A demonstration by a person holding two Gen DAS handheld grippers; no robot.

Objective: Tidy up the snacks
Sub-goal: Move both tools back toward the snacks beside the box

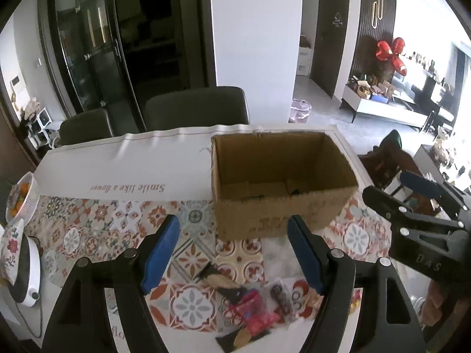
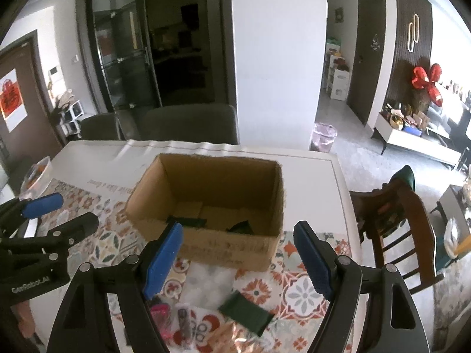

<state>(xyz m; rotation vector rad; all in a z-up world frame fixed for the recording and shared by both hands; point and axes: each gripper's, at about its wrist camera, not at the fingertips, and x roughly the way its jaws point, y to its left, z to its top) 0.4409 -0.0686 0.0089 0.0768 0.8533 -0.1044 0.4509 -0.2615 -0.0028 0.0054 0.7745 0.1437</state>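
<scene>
An open cardboard box [image 1: 282, 206] stands on the patterned tablecloth; it also shows in the right wrist view [image 2: 206, 244], with dark green packets [image 2: 188, 222] on its floor. My left gripper [image 1: 234, 253] is open and empty, above loose snacks: a red packet [image 1: 253, 314] and a clear packet with dark rings [image 1: 282, 297]. My right gripper [image 2: 238, 260] is open and empty in front of the box, above a dark green packet [image 2: 245, 311], a pink packet [image 2: 162, 317] and a clear packet [image 2: 185, 323]. Each gripper shows in the other's view: the right one [image 1: 412, 200], the left one [image 2: 59, 211].
A bowl of fruit [image 1: 20, 200] and a white appliance [image 1: 26, 276] sit at the table's left edge. Grey chairs [image 1: 197, 108] stand behind the table, a wooden chair [image 2: 394, 223] at its right. White paper with lettering [image 1: 126, 170] covers the far tabletop.
</scene>
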